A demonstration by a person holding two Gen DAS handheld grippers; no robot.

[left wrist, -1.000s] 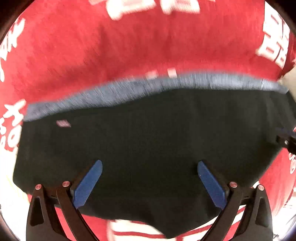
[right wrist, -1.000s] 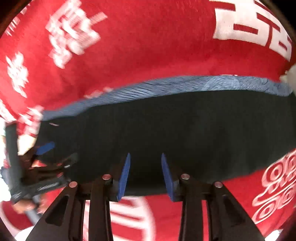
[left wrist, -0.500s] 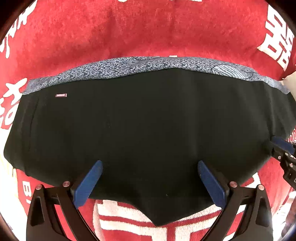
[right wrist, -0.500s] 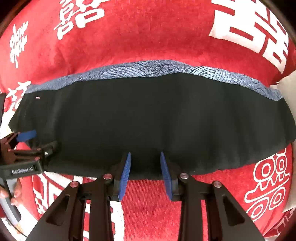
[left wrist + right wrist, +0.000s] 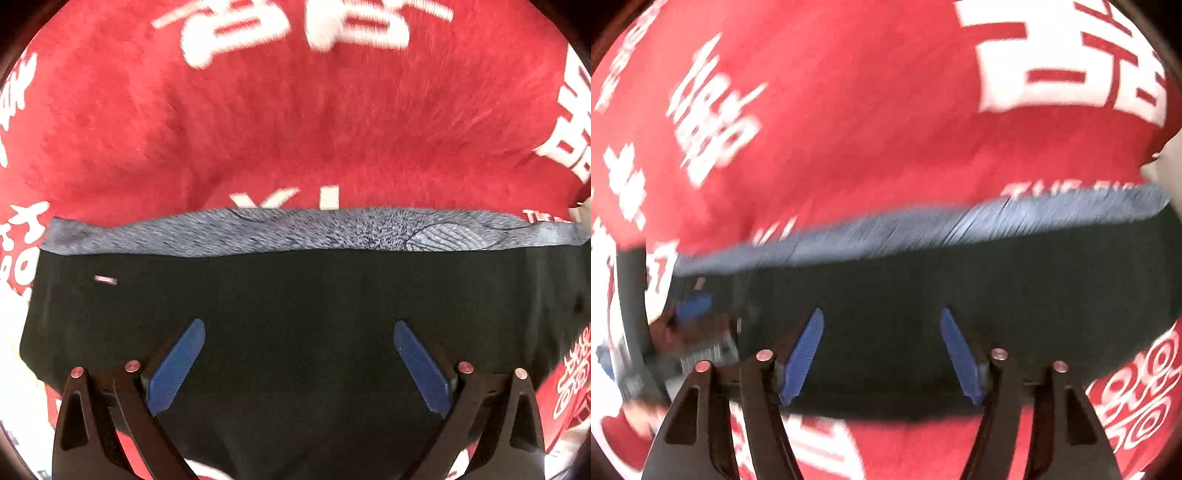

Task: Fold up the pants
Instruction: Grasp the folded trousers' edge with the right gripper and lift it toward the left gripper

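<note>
Black pants (image 5: 295,295) with a blue-grey patterned band (image 5: 295,232) along the far edge lie flat on a red cloth. They fill the lower half of the left wrist view and show blurred in the right wrist view (image 5: 960,288). My left gripper (image 5: 299,360) is open wide over the near part of the pants, holding nothing. My right gripper (image 5: 882,350) is open over the near edge of the pants, empty. The left gripper shows blurred at the left of the right wrist view (image 5: 690,314).
The red cloth (image 5: 295,110) with white printed characters covers the surface all around the pants. A pale edge (image 5: 1167,166) shows at the far right beyond the cloth.
My right gripper has opened from nearly shut to wide open. Both cameras have moved closer to the pants, and the right wrist view is blurred by motion.
</note>
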